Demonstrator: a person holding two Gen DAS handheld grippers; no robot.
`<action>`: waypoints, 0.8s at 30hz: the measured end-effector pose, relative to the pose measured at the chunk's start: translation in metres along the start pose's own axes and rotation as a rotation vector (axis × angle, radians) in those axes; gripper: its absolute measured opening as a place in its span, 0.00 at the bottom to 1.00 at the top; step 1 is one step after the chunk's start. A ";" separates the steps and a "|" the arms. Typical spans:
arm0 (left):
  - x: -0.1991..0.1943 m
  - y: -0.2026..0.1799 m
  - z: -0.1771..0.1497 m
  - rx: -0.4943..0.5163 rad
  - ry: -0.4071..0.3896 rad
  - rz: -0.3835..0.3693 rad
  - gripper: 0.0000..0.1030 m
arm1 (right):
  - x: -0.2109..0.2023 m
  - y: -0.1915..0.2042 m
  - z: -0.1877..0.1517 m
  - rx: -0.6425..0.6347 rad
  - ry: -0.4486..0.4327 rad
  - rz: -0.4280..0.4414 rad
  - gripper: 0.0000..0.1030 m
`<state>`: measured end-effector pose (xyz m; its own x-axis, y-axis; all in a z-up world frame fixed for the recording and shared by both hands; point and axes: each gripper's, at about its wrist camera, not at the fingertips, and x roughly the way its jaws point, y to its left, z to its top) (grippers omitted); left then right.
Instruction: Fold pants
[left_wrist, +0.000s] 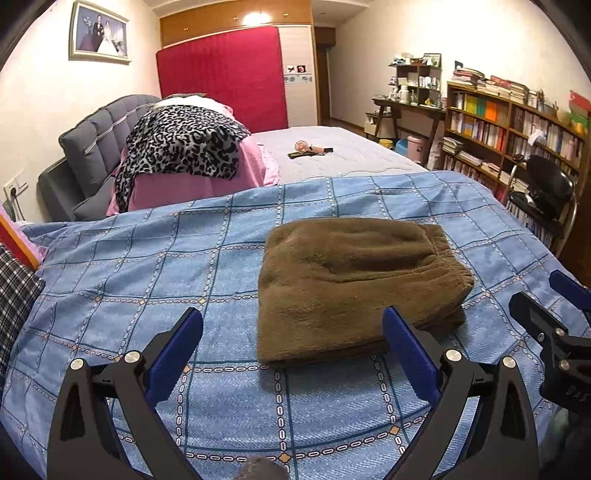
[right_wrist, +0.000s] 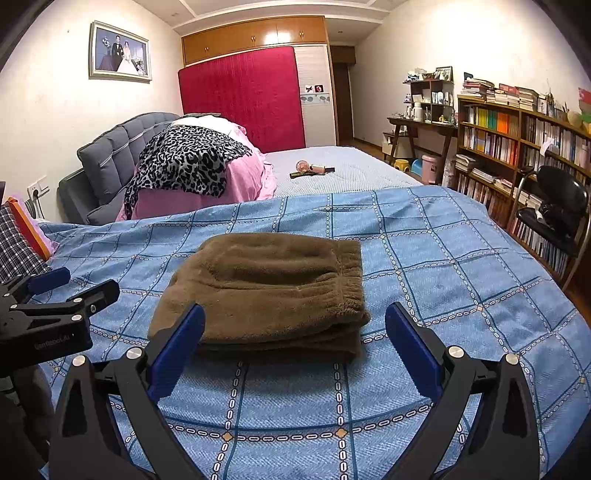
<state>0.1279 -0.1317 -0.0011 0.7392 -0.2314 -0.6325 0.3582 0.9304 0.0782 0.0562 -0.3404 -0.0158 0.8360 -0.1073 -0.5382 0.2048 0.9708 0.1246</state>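
While the brown fleece pants (right_wrist: 264, 291) lie folded in a compact stack on the blue checked bedspread (right_wrist: 461, 266), the left gripper (left_wrist: 291, 350) and right gripper (right_wrist: 295, 347) hover just short, spread wide, empty. Judged finished; withdraw without snagging the stack.

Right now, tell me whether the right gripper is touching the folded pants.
Apart. The right wrist view shows the right gripper open, both fingers hanging short of the brown pants, nothing between them.
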 end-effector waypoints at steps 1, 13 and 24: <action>0.000 -0.001 0.001 0.004 0.002 -0.003 0.94 | 0.000 0.000 0.000 0.000 -0.001 -0.001 0.96; 0.011 -0.002 0.006 0.007 0.046 -0.021 0.94 | 0.010 0.004 0.003 -0.022 0.023 -0.013 0.96; 0.010 -0.006 0.009 0.028 0.031 -0.021 0.94 | 0.018 0.008 0.007 -0.040 0.034 -0.013 0.96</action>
<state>0.1379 -0.1425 -0.0007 0.7134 -0.2415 -0.6579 0.3895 0.9171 0.0856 0.0767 -0.3366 -0.0186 0.8155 -0.1132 -0.5676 0.1943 0.9773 0.0842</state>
